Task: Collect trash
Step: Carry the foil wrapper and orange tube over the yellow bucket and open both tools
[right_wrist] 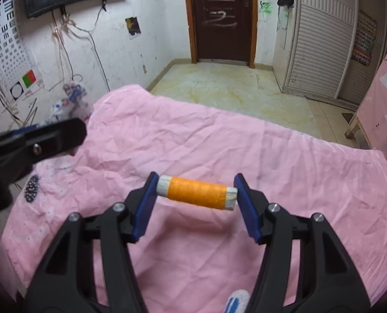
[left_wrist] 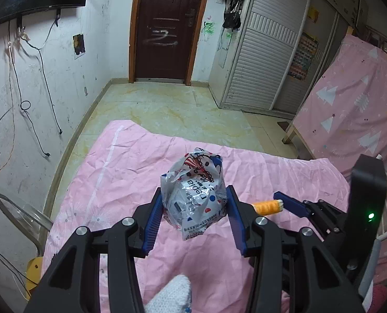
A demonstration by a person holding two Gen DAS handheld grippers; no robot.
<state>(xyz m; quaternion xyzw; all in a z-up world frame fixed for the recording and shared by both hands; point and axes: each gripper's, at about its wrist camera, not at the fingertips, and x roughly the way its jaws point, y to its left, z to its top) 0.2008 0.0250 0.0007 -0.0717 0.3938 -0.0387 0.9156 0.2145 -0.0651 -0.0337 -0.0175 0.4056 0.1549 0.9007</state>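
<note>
A crumpled white plastic wrapper (left_wrist: 196,203) with red and blue dots hangs above the pink sheet (left_wrist: 115,182). My left gripper (left_wrist: 194,190) is shut on it, and both blue pads press its sides. An orange thread spool (right_wrist: 197,193) with white ends lies crosswise between the blue pads of my right gripper (right_wrist: 196,176). Each pad touches one end of the spool, and a shadow shows on the sheet under it. In the left wrist view the spool (left_wrist: 267,207) sits to the right of the wrapper, against one blue finger (left_wrist: 291,203) of the right gripper. The wrapper (right_wrist: 73,99) appears blurred at far left in the right wrist view.
The wrinkled pink sheet (right_wrist: 219,135) covers a bed that ends at a tiled floor (left_wrist: 172,109). Beyond the floor stand a dark door (left_wrist: 167,26) and a slatted wardrobe (left_wrist: 261,60). A pink mattress (left_wrist: 350,99) leans at the right. Loose cables (left_wrist: 39,78) hang on the left wall, and a gloved hand (left_wrist: 172,294) is below.
</note>
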